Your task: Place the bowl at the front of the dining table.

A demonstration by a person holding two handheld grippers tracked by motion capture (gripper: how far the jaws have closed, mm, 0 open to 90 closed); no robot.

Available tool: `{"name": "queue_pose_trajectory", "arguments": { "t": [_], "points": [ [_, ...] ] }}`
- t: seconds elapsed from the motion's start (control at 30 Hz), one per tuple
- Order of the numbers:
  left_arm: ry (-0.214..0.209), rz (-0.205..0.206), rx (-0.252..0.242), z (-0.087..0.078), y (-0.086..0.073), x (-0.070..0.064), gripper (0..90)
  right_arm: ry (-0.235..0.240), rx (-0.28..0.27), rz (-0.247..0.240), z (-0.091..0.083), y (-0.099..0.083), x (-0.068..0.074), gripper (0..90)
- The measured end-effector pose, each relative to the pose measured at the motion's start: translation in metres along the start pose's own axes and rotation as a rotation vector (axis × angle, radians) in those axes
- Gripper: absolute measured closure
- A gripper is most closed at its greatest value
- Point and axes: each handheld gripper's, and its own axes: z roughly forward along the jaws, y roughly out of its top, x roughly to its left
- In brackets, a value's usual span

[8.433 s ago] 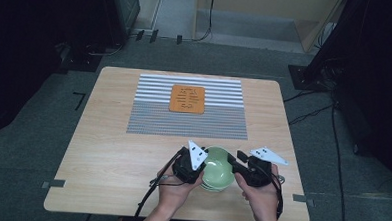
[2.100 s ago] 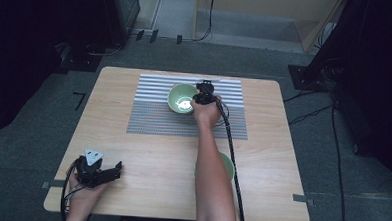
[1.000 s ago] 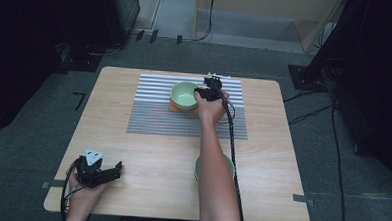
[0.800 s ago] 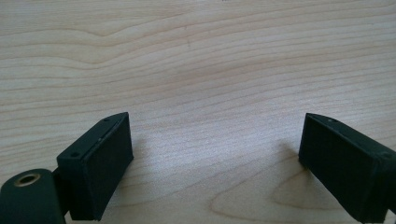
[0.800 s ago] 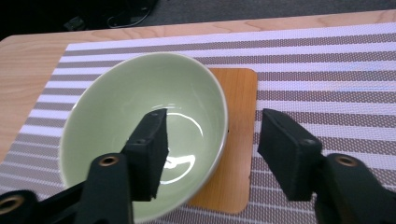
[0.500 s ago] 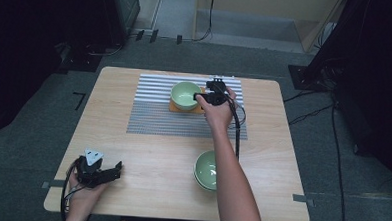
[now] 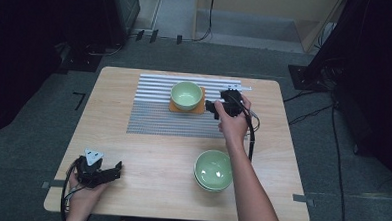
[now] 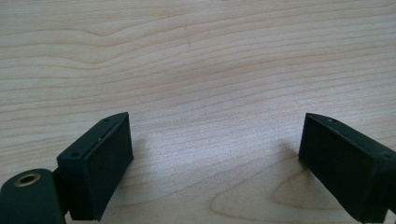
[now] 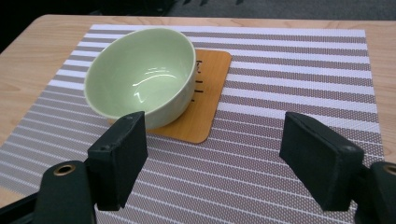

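A glossy, glazed pale-green bowl (image 9: pixel 140 77), ceramic by its look, catches highlights on its smooth inner wall as it sits on a matt orange coaster (image 9: pixel 205 100) with a fine wood-like grain. Beneath lies a woven placemat (image 9: pixel 299 84) of coarse, textured weave in white and grey-brown stripes. The tabletop (image 8: pixel 196 56) is pale wood with visible grain and a dull satin finish. The right gripper (image 9: pixel 212 161) and left gripper (image 8: pixel 215 163) show matt black plastic pads. Near the tabletop's front edge, stacked bowls (image 7: pixel 213 170) shine with the same glaze.
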Motion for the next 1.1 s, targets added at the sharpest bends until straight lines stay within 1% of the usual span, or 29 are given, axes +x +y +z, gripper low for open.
{"name": "queue_pose_trajectory", "arguments": {
  "t": [0.03,0.07,0.1,0.13,0.2,0.3,0.33,0.4,0.43,0.47,0.6,0.73,0.93,1.07,1.1],
  "points": [
    [0.0,0.0,0.0,0.0,0.0,0.0,9.3,0.005,-0.006,-0.02,-0.006,-0.004,-0.001,22.4],
    [0.0,0.0,0.0,0.0,0.0,0.0,9.3,-0.002,-0.006,-0.029,-0.008,-0.007,-0.002,22.6],
    [0.0,0.0,0.0,0.0,0.0,0.0,9.3,-0.002,-0.006,-0.029,-0.008,-0.007,-0.002,22.6],
    [0.0,0.0,0.0,0.0,0.0,0.0,9.3,0.002,-0.011,-0.034,-0.014,-0.011,-0.004,22.4],
    [0.0,0.0,0.0,0.0,0.0,0.0,9.3,0.011,-0.021,-0.034,-0.019,-0.015,-0.007,22.4],
    [0.0,0.0,0.0,0.0,0.0,0.0,9.3,0.007,-0.024,-0.034,-0.024,-0.019,-0.01,22.5],
    [0.0,0.0,0.0,0.0,0.0,0.0,9.3,0.005,-0.026,-0.037,-0.029,-0.024,-0.014,22.5],
    [0.0,0.0,0.0,0.0,0.0,0.0,9.3,0.003,-0.025,-0.037,-0.031,-0.026,-0.015,22.4],
    [0.0,0.0,0.0,0.0,0.0,0.0,9.3,0.001,-0.024,-0.043,-0.036,-0.032,-0.018,22.3],
    [0.0,0.0,0.0,0.0,0.0,0.0,9.3,0.001,-0.024,-0.043,-0.036,-0.032,-0.018,22.3],
    [0.0,0.0,0.0,0.0,0.0,0.0,9.3,0.005,-0.027,-0.048,-0.045,-0.042,-0.024,21.6],
    [0.0,0.0,0.0,0.0,0.0,0.0,9.3,-0.015,-0.027,-0.07,-0.055,-0.054,-0.032,20.7],
    [0.0,0.001,0.0,0.0,0.0,0.0,9.3,-0.027,-0.035,-0.072,-0.067,-0.066,-0.041,20.5],
    [0.0,0.0,0.0,0.0,0.0,0.0,9.3,-0.047,-0.04,-0.069,-0.077,-0.078,-0.05,20.3],
    [0.0,0.0,0.0,0.0,0.0,0.0,9.3,-0.047,-0.04,-0.069,-0.077,-0.078,-0.05,20.3]
  ]
}}
